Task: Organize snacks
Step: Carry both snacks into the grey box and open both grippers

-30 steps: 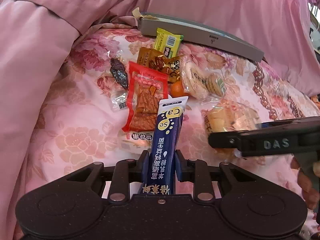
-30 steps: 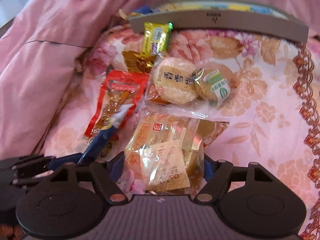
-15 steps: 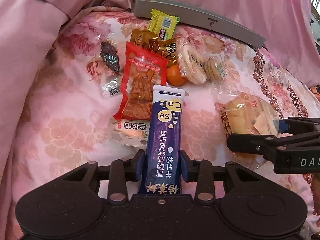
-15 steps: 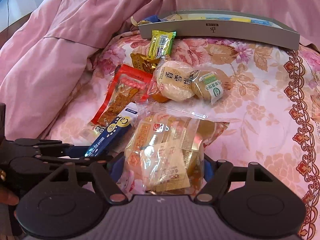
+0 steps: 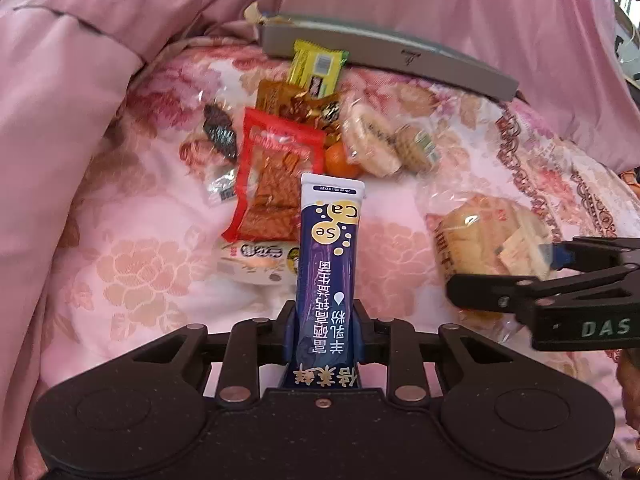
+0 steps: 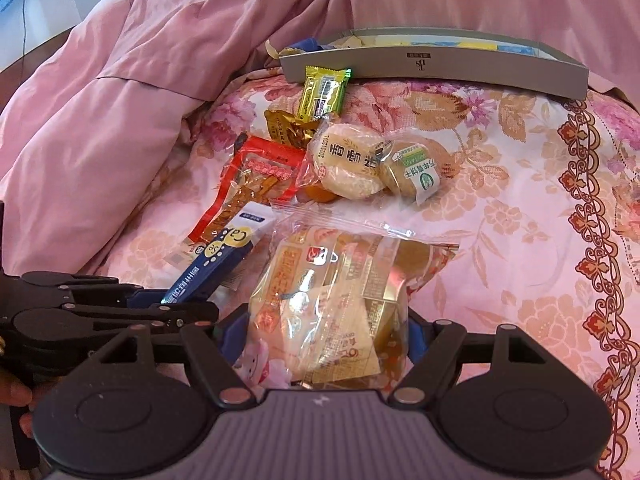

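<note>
While left gripper (image 5: 323,334) pinches long blue "Ca/Se" sachet (image 5: 327,272) | right gripper (image 6: 325,334) clamps clear zip-bag of pastries (image 6: 332,304) | both above floral pink bedspread (image 6: 500,208) | grey shallow box (image 6: 436,66) behind loose snacks.

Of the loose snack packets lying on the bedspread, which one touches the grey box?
The yellow-green wrapped bar: its top edge overlaps the grey box wall. The red packet and round rice cracker lie nearer, clear of it.
</note>
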Demonstrator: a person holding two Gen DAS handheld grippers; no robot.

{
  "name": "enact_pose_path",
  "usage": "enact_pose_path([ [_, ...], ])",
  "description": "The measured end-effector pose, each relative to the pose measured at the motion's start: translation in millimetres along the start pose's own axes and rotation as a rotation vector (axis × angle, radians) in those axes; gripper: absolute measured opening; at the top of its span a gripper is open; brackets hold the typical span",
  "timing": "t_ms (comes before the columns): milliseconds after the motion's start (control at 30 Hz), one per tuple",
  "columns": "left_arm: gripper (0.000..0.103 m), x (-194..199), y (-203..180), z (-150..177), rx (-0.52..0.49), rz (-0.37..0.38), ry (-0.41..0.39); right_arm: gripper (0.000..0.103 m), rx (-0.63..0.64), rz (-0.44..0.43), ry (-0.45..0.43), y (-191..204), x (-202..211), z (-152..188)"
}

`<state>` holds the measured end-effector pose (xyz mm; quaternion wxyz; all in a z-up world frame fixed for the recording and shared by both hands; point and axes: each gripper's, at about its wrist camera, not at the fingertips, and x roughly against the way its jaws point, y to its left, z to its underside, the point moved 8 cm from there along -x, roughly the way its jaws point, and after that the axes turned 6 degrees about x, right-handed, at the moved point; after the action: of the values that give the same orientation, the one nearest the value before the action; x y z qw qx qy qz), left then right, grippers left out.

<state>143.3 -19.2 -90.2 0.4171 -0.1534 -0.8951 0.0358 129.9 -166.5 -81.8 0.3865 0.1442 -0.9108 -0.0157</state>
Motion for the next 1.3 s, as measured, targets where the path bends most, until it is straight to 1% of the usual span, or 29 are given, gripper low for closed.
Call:
enact_pose_path([
  [167, 0.028, 6.6, -7.3, -2.8, -0.014, 0.006, -0.046, 0.078, 0.007, -0.001, -0.017, -0.7, 3.8, 1.9],
  [300, 0.028, 9.1, -6.9, -10.1, 0.002, 0.010, -0.073, 0.078, 0.015, 0.004, -0.031, -1.4, 6.9, -0.1],
  [467, 0.028, 10.3, -5.5, -33.4, 0.052, 0.033, -0.129, 0.078, 0.016, 0.004, -0.057, -5.8, 8.9, -10.0],
  [600, 0.028, 3.9, -3.6, -61.8, 0.121, 0.049, -0.169, 0.078, 0.013, 0.002, -0.080, -13.6, 7.9, -28.4],
  [700, 0.028, -3.0, -6.0, -92.8, 0.135, 0.046, -0.203, 0.078, 0.017, 0.002, -0.104, -21.9, 7.5, -50.2],
  [767, 0.028, -8.1, -9.6, -119.0, 0.135, 0.049, -0.231, 0.078, 0.023, 0.010, -0.123, -29.5, 6.6, -68.8],
  [933, 0.028, -23.9, -17.9, -189.9, 0.168, 0.081, -0.305, 0.078, 0.083, 0.053, -0.192, -48.5, 2.7, -127.5],
  [1033, 0.028, -39.1, -21.5, -227.4, 0.183, 0.082, -0.334, 0.078, 0.107, 0.086, -0.231, -62.0, -1.5, -163.9],
  [1200, 0.028, -71.2, -21.8, -275.8, 0.209, 0.070, -0.346, 0.078, 0.093, 0.154, -0.277, -91.5, -14.8, -218.2],
  [1300, 0.028, -93.4, -20.8, -292.7, 0.228, 0.062, -0.318, 0.078, 0.100, 0.204, -0.291, -107.4, -27.7, -243.3],
])
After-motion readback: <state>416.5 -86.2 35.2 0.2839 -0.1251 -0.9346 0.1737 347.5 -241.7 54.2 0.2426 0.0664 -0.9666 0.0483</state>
